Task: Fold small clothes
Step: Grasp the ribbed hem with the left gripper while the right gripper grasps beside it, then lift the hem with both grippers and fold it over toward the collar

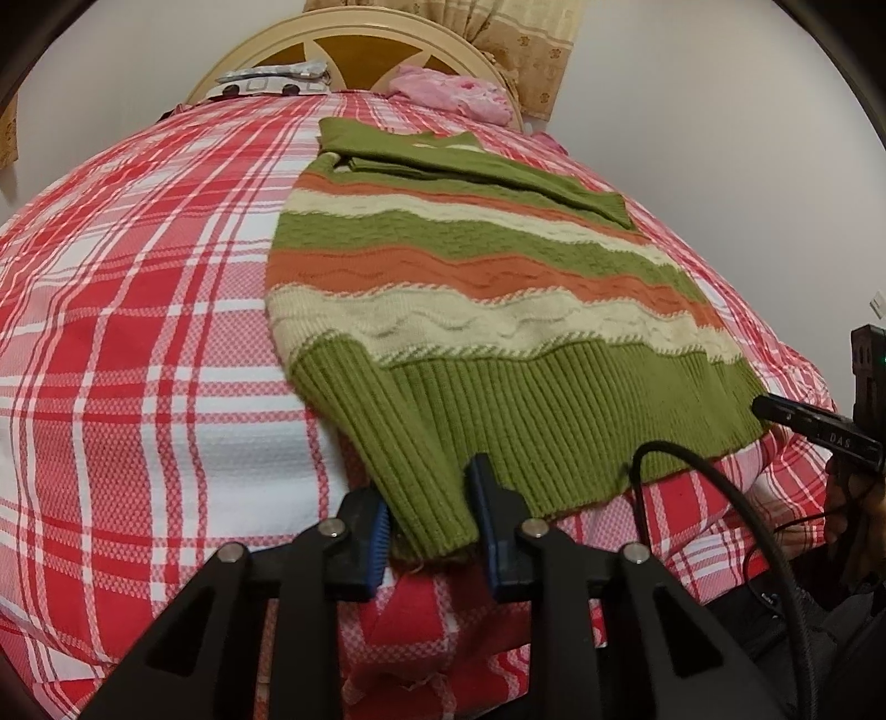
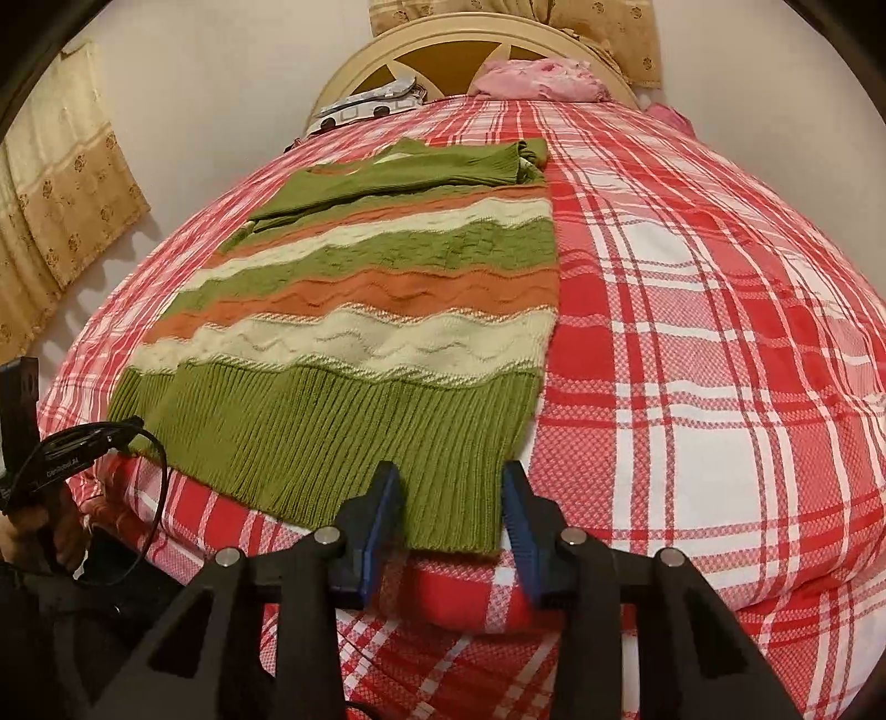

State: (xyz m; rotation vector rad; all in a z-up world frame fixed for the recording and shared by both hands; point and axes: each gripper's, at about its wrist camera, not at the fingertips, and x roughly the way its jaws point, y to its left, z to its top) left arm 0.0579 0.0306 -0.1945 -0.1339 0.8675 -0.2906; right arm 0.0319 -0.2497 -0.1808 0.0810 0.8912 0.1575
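Presently, the green, orange and cream striped knitted sweater [image 1: 476, 288], stretching lengthwise away, is being clamped at its near hem corners by both jaws: left gripper [image 1: 434, 526], right gripper [image 2: 451, 515].

The bed [image 1: 138, 332] runs out of frame at 9 o'clock in the left wrist view. The headboard [image 1: 354, 50] is half hidden behind the pink cloth [image 1: 454, 94] — the curtain [image 1: 498, 33] is cropped at 12 o'clock.

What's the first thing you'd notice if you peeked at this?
A striped green, orange and cream sweater lies spread on a bright red-and-white checked bedspread. At its near ribbed hem, the left gripper and right gripper each have a corner between blue-padded jaws. A pink bundle sits by the headboard.
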